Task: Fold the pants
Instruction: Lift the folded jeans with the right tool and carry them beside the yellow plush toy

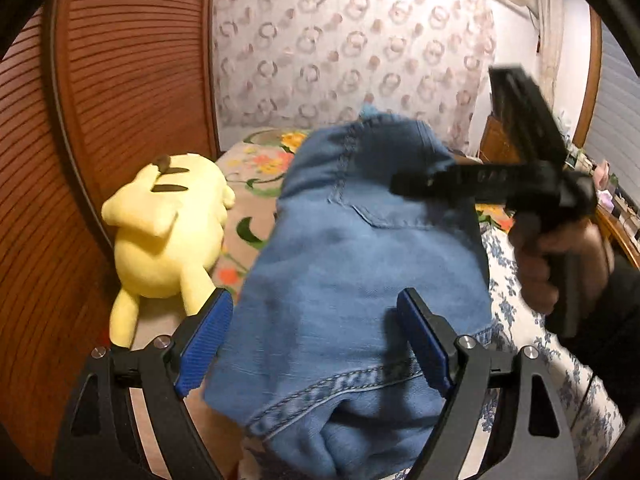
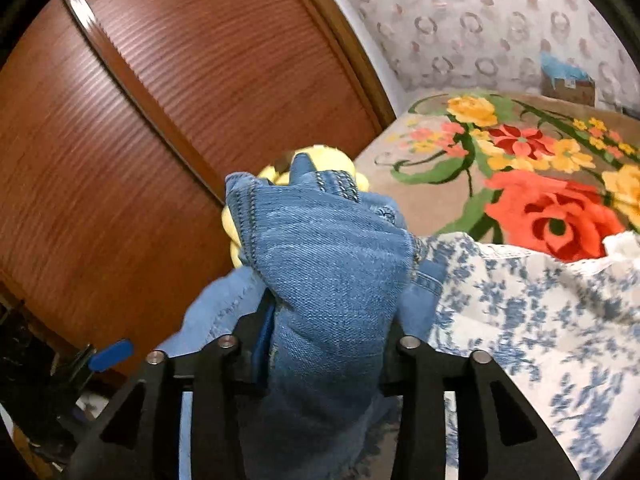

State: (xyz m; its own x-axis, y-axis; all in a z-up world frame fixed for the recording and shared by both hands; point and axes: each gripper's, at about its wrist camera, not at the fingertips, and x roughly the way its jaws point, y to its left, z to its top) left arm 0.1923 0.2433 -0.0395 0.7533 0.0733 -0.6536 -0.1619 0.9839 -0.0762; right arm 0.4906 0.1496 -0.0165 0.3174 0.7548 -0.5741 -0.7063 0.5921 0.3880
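The blue denim pants (image 1: 352, 264) hang lifted above the bed, waistband seam near my left gripper. My left gripper (image 1: 316, 344) is open, its blue pads (image 1: 204, 336) on either side of the cloth without pinching it. My right gripper (image 1: 404, 184), held by a hand at the right, reaches into the top of the pants in the left wrist view. In the right wrist view a thick bunch of denim (image 2: 328, 264) fills the right gripper (image 2: 328, 332), whose fingers are shut on it; the fingertips are hidden by cloth.
A yellow plush toy (image 1: 168, 232) lies at the left against the wooden sliding wardrobe door (image 1: 120, 80). The bed has a floral blanket (image 2: 532, 184) and a blue-flowered white sheet (image 2: 540, 312). A box (image 2: 568, 84) stands by the patterned wall.
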